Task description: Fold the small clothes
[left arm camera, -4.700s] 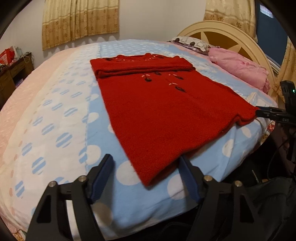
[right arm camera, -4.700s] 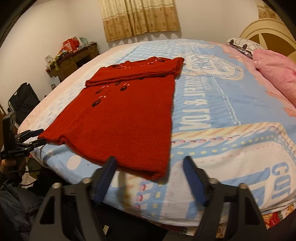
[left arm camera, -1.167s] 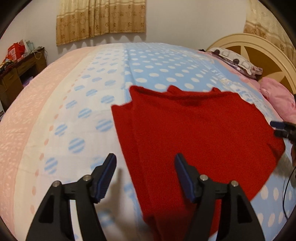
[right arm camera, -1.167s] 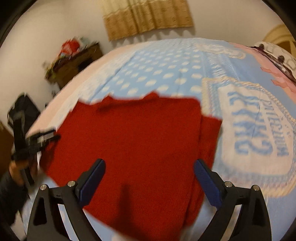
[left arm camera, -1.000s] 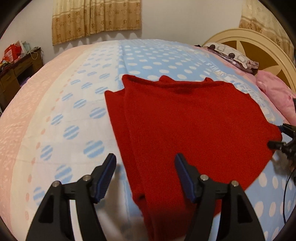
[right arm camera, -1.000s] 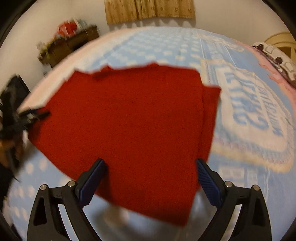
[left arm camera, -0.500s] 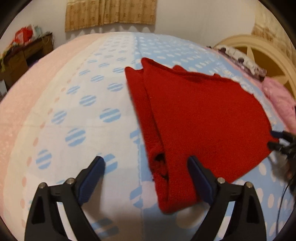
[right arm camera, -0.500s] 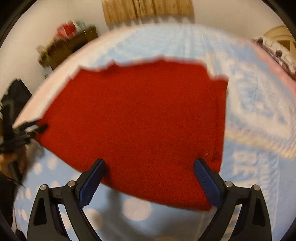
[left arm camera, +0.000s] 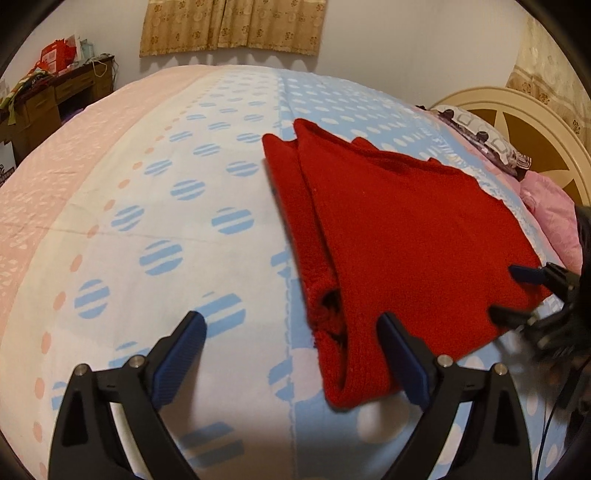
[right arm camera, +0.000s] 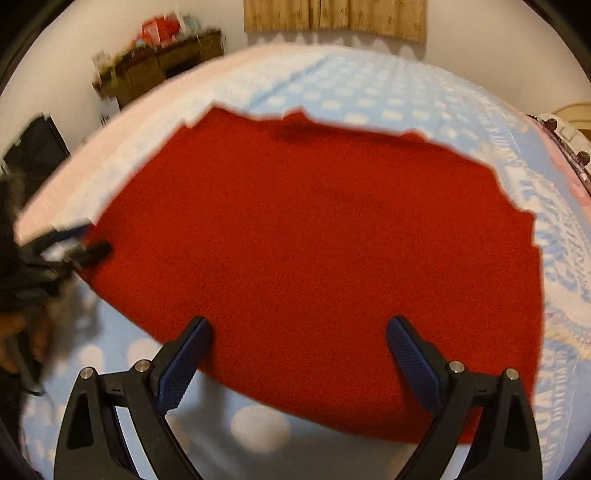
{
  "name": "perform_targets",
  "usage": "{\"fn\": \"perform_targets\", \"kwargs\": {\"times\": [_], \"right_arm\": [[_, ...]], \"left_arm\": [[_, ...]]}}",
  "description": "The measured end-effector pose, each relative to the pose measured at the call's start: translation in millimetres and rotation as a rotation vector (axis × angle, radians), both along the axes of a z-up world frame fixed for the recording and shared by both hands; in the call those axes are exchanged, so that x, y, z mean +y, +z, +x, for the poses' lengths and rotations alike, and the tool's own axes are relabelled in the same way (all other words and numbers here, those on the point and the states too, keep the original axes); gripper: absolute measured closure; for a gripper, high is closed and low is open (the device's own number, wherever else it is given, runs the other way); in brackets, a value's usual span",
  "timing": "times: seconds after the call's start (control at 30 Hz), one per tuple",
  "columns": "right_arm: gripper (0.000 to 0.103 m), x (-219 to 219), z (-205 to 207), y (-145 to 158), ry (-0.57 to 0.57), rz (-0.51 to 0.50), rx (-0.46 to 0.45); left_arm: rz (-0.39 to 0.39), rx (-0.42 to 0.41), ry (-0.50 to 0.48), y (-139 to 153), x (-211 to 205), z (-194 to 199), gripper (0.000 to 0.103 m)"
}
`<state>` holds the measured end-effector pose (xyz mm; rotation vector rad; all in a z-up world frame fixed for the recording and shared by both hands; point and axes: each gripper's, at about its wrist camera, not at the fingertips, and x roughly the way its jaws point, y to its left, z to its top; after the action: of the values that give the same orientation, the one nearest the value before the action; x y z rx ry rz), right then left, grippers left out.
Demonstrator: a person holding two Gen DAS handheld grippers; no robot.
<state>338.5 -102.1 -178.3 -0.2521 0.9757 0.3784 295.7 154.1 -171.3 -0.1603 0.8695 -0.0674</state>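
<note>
A small red knit sweater (left arm camera: 399, 236) lies folded over on the bed, with its layered folded edge facing the left wrist view. It fills the middle of the right wrist view (right arm camera: 317, 236). My left gripper (left arm camera: 291, 354) is open and empty, at the sweater's near left corner. My right gripper (right arm camera: 299, 350) is open and empty, over the sweater's near edge. The right gripper also shows in the left wrist view (left arm camera: 524, 295) at the sweater's right corner. The left gripper shows blurred in the right wrist view (right arm camera: 74, 247).
The bed (left arm camera: 147, 229) has a pink, white and blue dotted cover. A pink pillow (left arm camera: 554, 218) and cream headboard (left arm camera: 517, 110) lie at the right. A cluttered wooden desk (left arm camera: 55, 92) stands at the far left wall, below curtains (left arm camera: 232, 26).
The sweater's lower half was carried over onto its upper half and laid down. Both grippers opened, let go of it and drew back a little.
</note>
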Motion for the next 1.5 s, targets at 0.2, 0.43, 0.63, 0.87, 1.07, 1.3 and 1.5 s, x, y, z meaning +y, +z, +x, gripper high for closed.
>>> {"fn": "perform_targets", "kwargs": {"times": [0.2,0.43,0.63,0.87,1.07,1.3,1.5], "right_arm": [[0.005,-1.6,-8.3,11.6,-0.001,0.016,-0.028],[0.005,-69.6,3.0,23.8,-0.224,0.016,-0.075],[0.005,-98.2,-2.0,7.0,-0.254,0.071,-0.032],[0.005,-92.0,-8.2,5.6,-0.254,0.022,-0.029],[0.005,-60.4,-25.3,19.5,-0.154,-0.053,-0.093],[0.005,-24.9,-25.1,27.5,-0.066,-0.097,-0.129],[0.005,22.6,-44.4,38.0,0.090,-0.064,-0.163]], "left_arm": [[-0.045,-0.010,0.028,0.4,10.6,-2.9,0.006],[-0.011,0.005,0.015,-0.7,4.5,-3.1,0.002],[0.000,0.009,0.010,-1.2,2.7,-2.5,0.000],[-0.006,0.011,0.021,0.5,6.2,-4.1,0.000],[-0.046,0.001,0.055,6.5,16.5,-9.2,0.000],[-0.050,0.033,0.046,14.9,24.1,-11.4,0.000],[-0.055,0.032,0.045,34.2,45.5,-11.6,0.000]]}}
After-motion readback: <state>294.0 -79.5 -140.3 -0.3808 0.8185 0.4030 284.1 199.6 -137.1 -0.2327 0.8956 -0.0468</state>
